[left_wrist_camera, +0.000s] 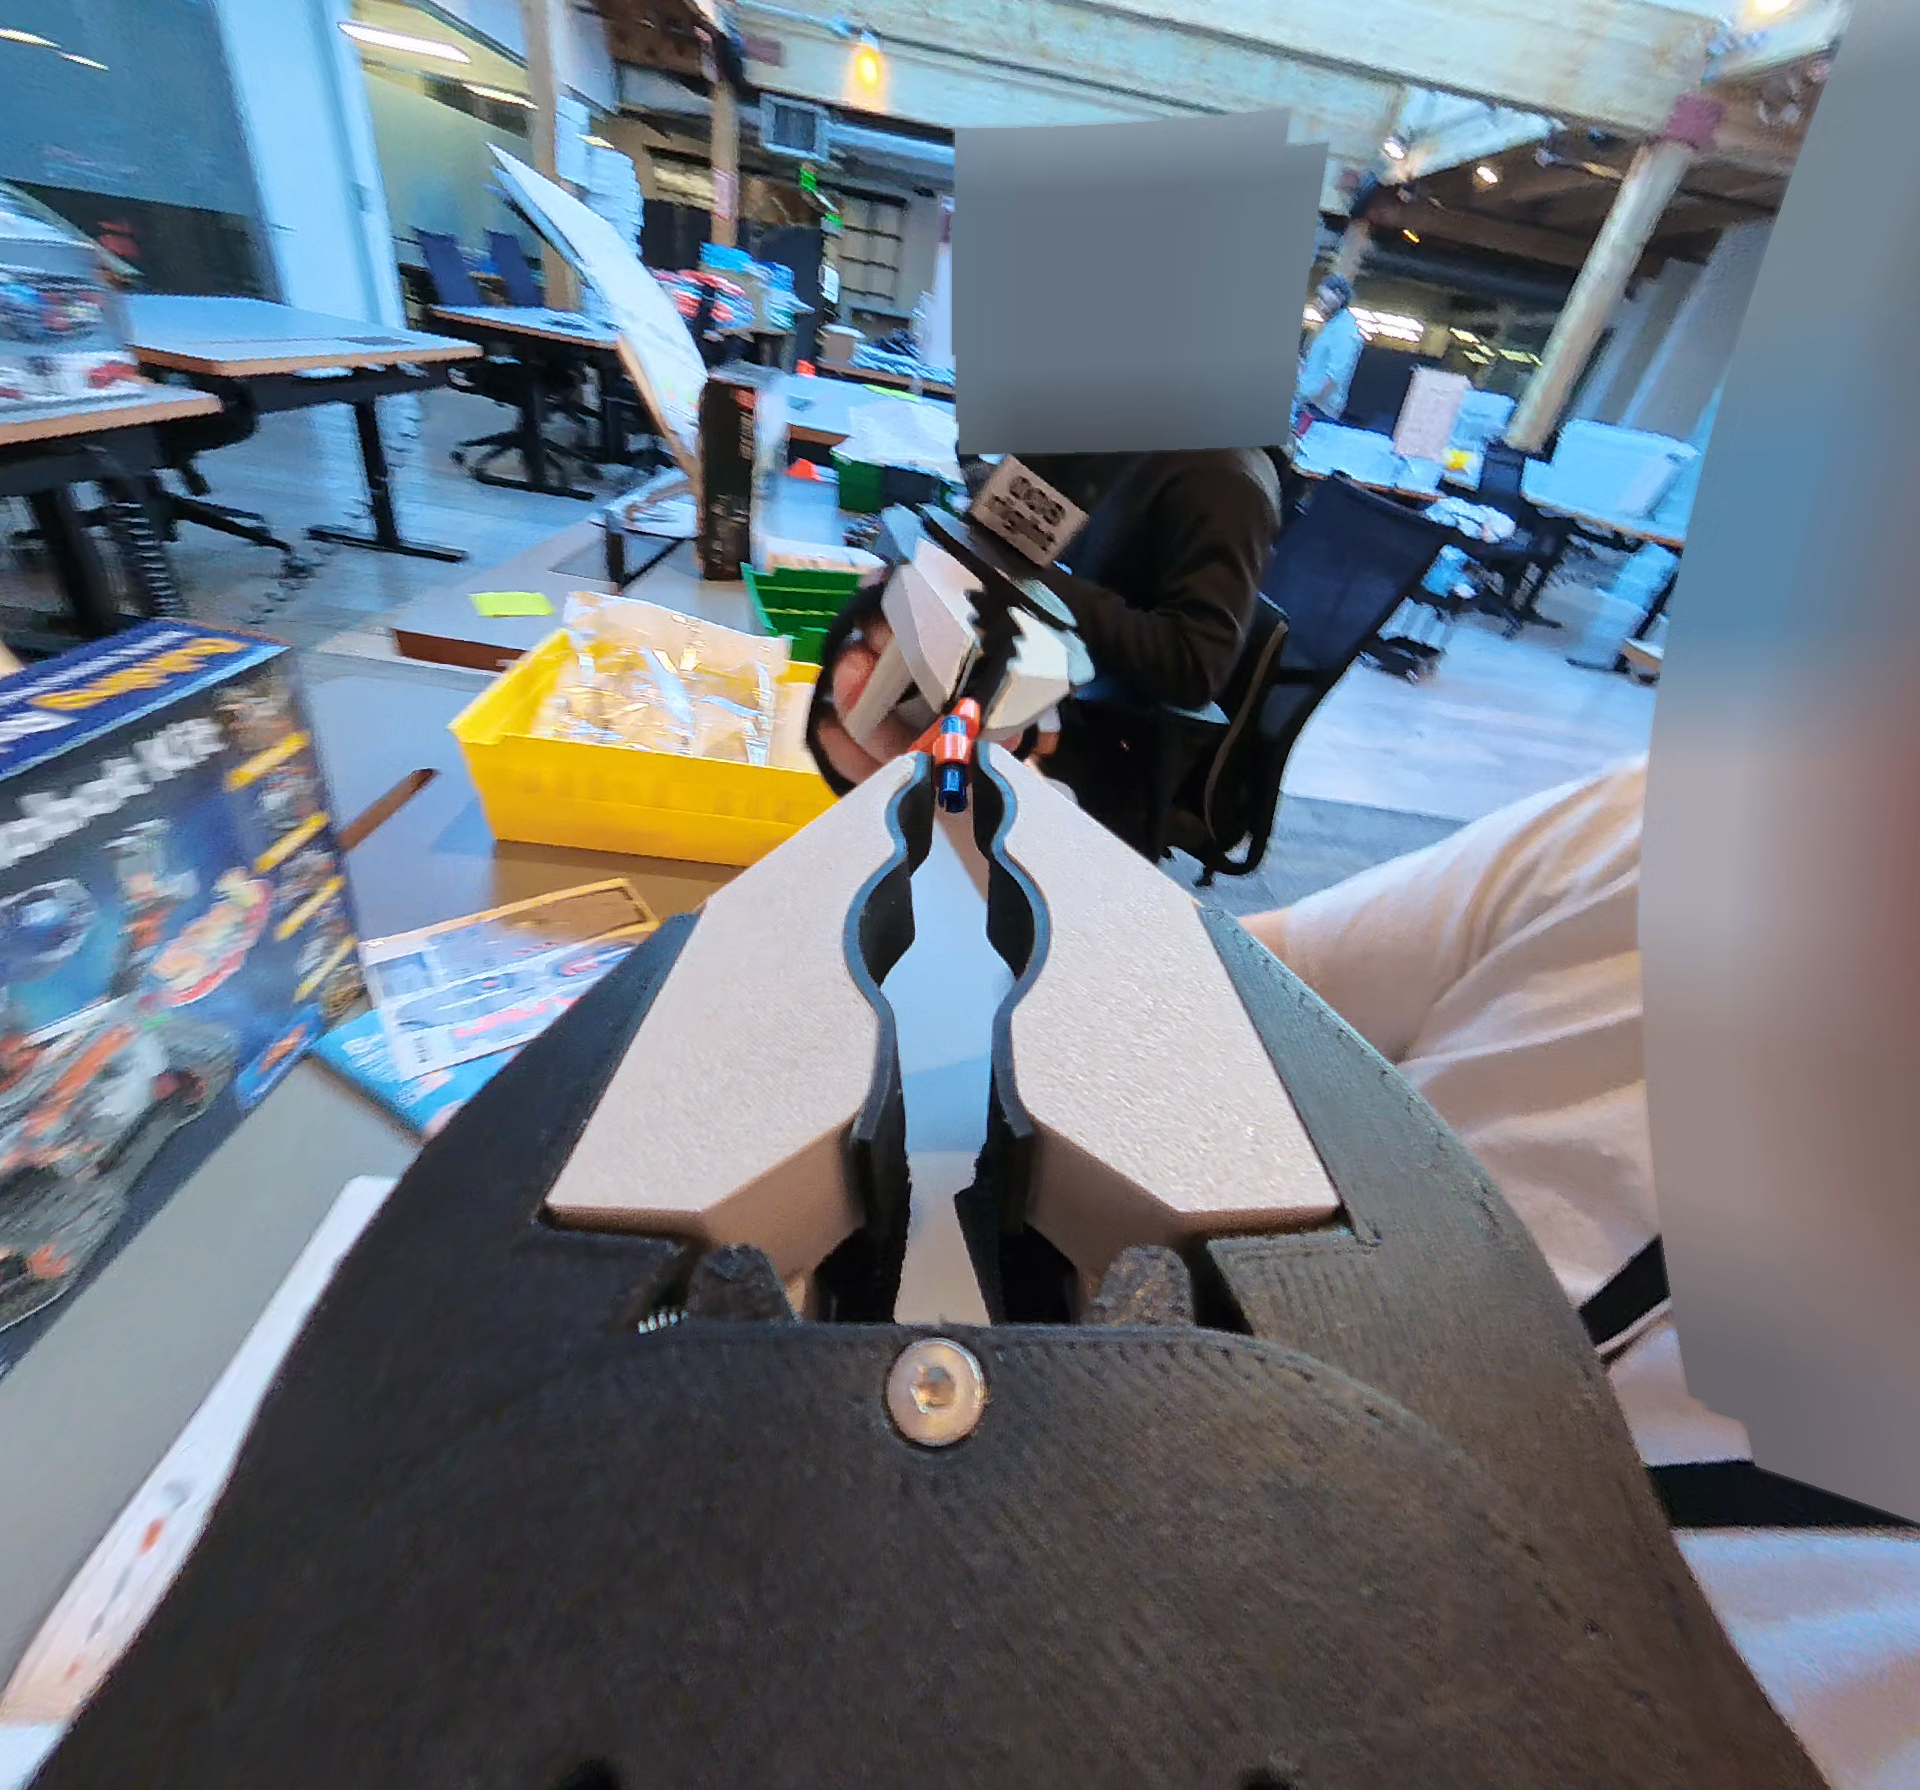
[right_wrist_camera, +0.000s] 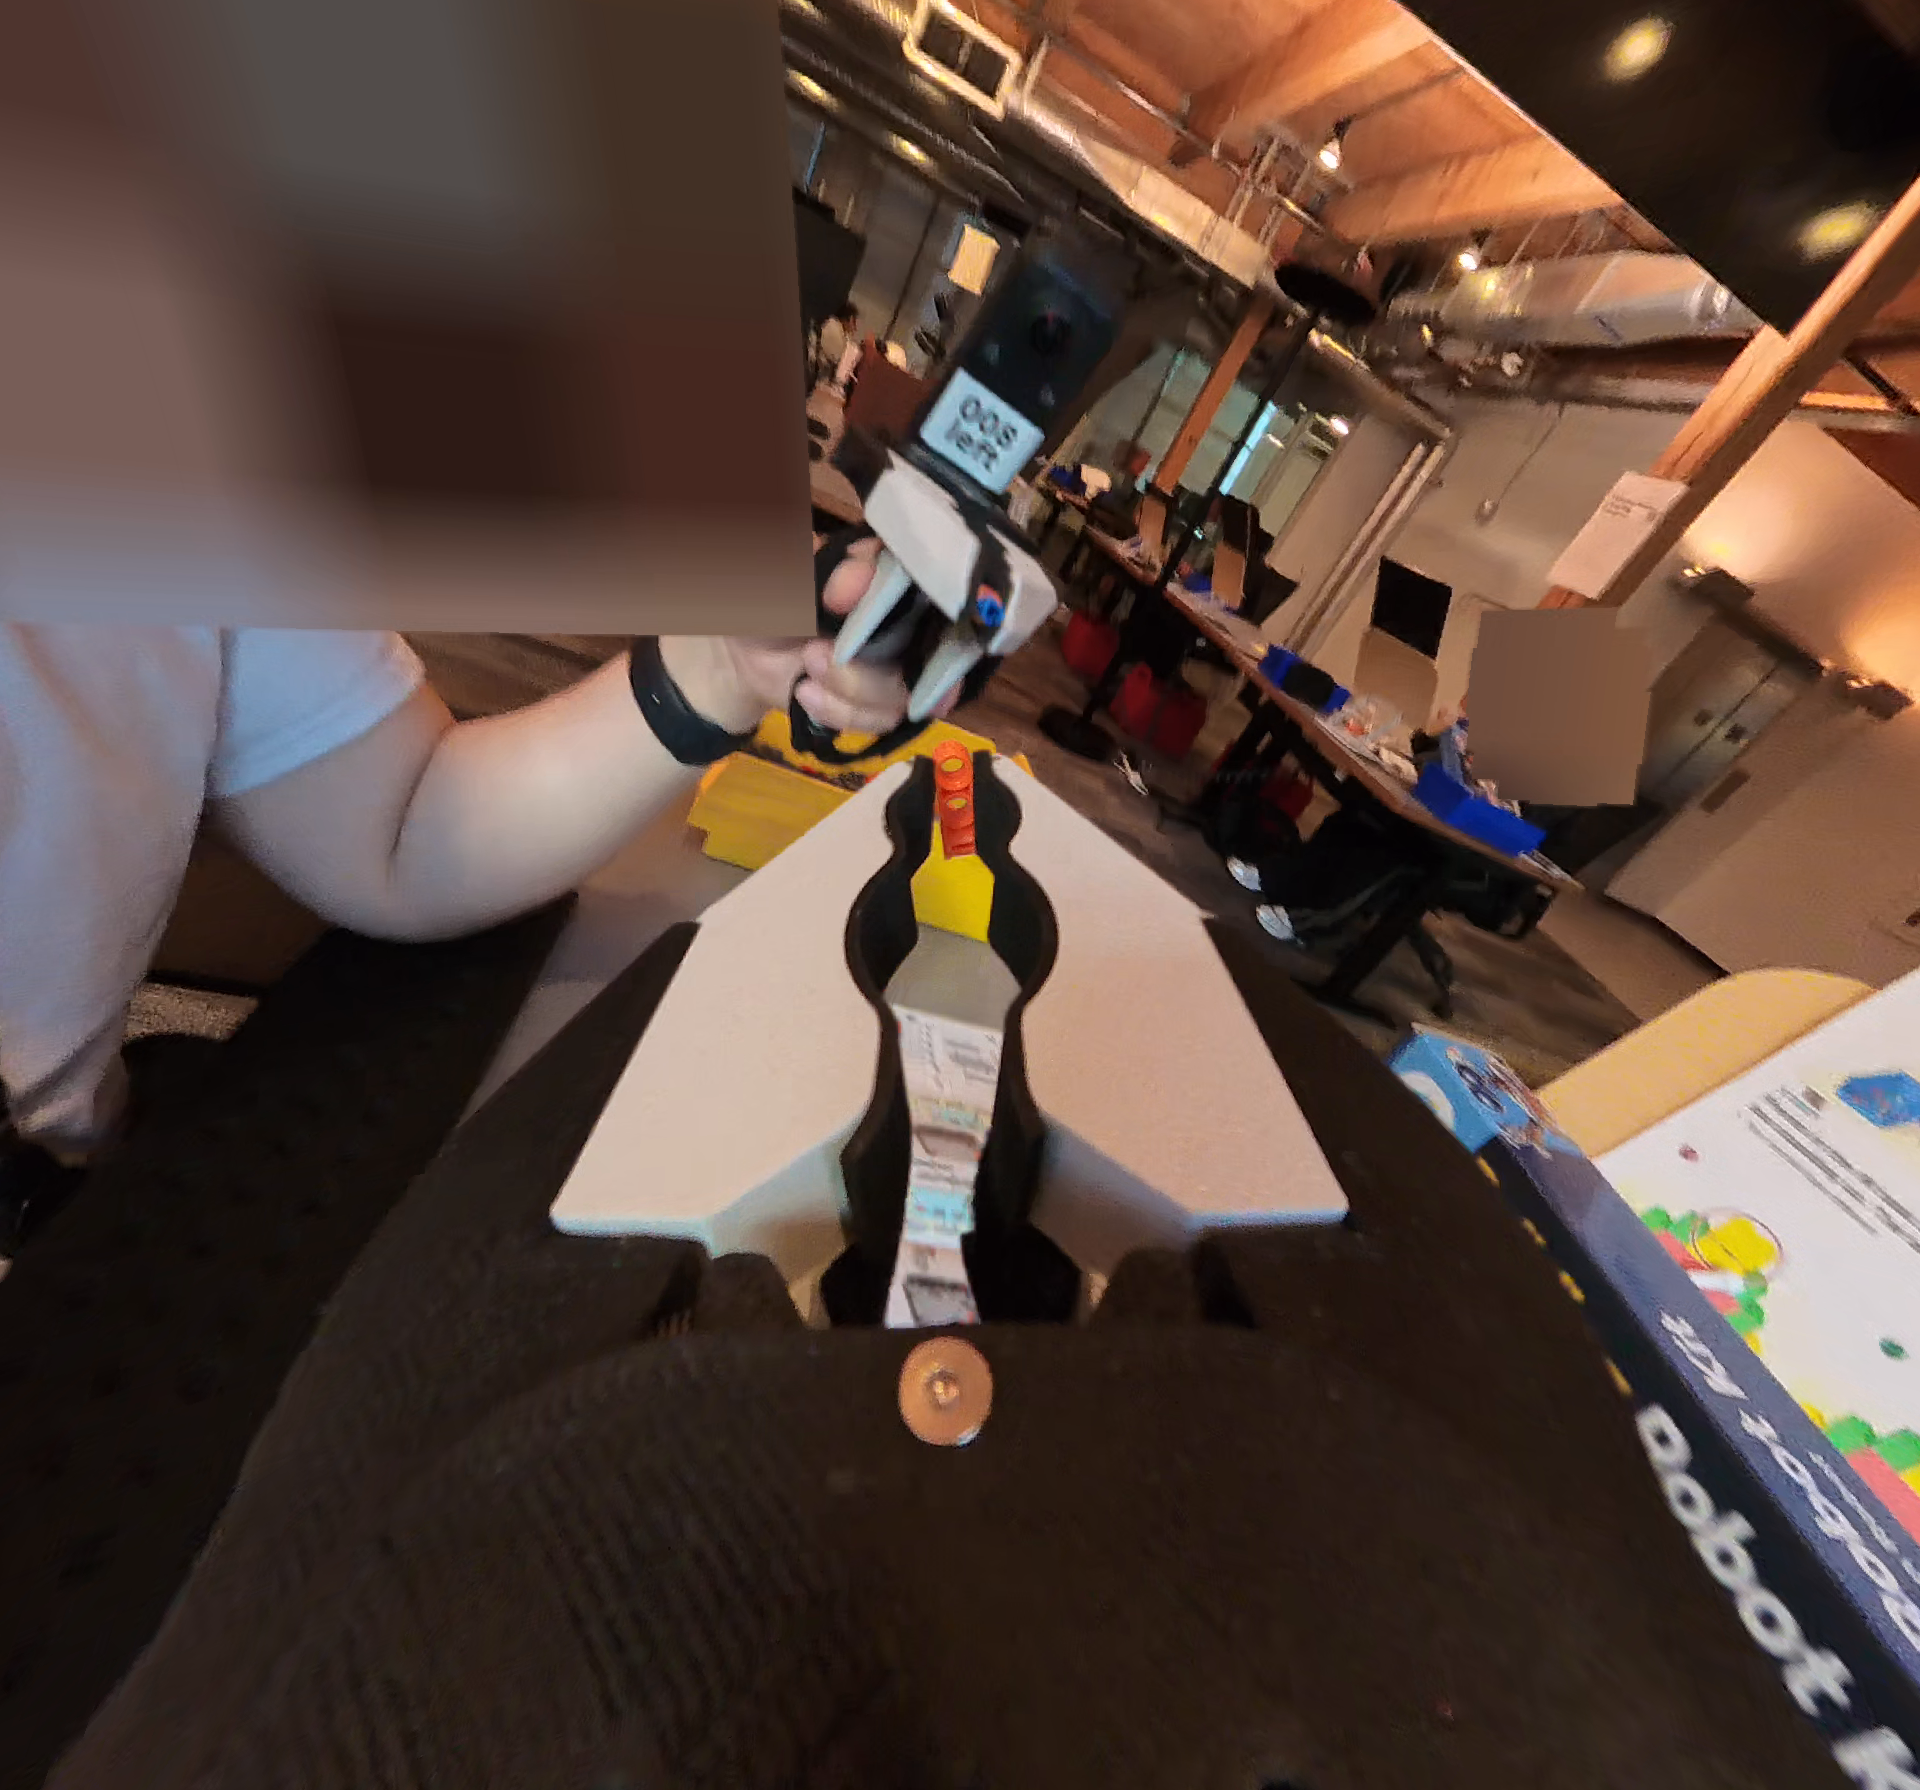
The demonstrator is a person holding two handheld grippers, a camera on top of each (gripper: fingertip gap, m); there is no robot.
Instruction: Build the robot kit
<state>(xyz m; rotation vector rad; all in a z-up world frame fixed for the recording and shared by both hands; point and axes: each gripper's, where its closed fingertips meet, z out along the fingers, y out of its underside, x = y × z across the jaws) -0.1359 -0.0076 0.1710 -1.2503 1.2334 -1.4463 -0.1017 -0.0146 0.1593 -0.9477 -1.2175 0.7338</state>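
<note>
My left gripper (left_wrist_camera: 951,784) is shut on a small blue peg (left_wrist_camera: 950,791) with an orange piece (left_wrist_camera: 956,741) at its far end, held up in the air. My right gripper (left_wrist_camera: 982,675) faces it from farther off, in a hand. In the right wrist view my right gripper (right_wrist_camera: 951,800) is shut on a short orange beam (right_wrist_camera: 952,795) with round holes, which sticks out past the tips. The left gripper (right_wrist_camera: 961,597) shows beyond it, with a blue and orange bit (right_wrist_camera: 985,610) at its tips. I cannot tell whether the two pieces touch.
A yellow tray (left_wrist_camera: 623,800) holding clear plastic bags stands on the table, with a green bin (left_wrist_camera: 800,597) behind it. A dark blue kit box (left_wrist_camera: 156,909) stands at the left, printed sheets (left_wrist_camera: 488,982) beside it. The box (right_wrist_camera: 1714,1377) also shows at the right. A person sits beyond.
</note>
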